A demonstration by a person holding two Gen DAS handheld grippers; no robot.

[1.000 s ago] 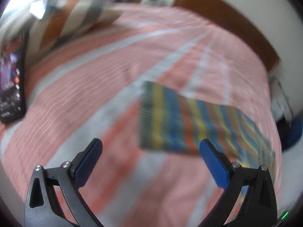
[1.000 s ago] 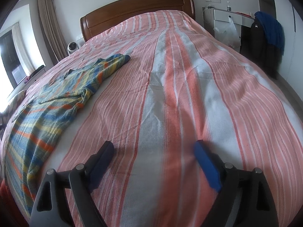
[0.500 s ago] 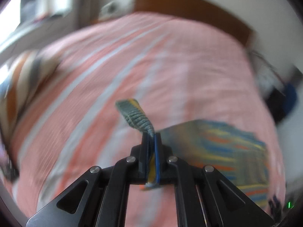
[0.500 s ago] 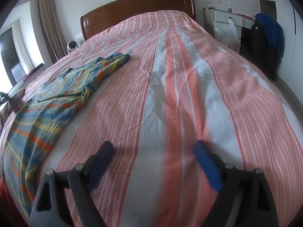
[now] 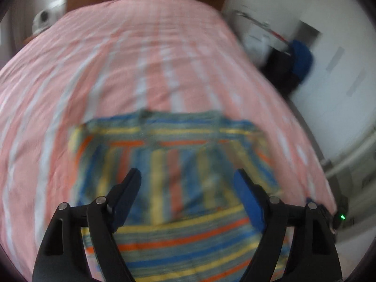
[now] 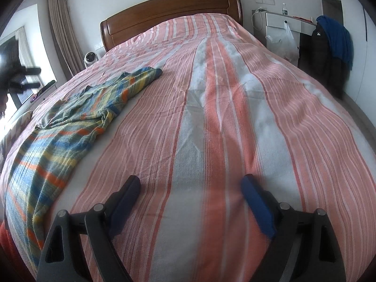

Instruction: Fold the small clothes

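A small striped shirt (image 5: 178,164) in blue, yellow, orange and green lies on the pink striped bed (image 5: 141,54). In the blurred left wrist view one side looks folded over the body, with stripes crossing. My left gripper (image 5: 188,178) is open and empty, hovering over the shirt's middle. In the right wrist view the shirt (image 6: 70,122) lies at the left of the bed (image 6: 235,108), one sleeve stretched toward the headboard. My right gripper (image 6: 190,185) is open and empty above bare bedspread, well right of the shirt.
A wooden headboard (image 6: 171,11) stands at the far end. A white bedside unit (image 6: 282,25) and dark and blue clothes on a chair (image 6: 331,47) are at the right. Curtains and a window (image 6: 58,35) are at the left, with a small fan (image 6: 89,58).
My left gripper closed on a shirt edge, carried it over the body, then let go and opened. The right gripper stayed still.
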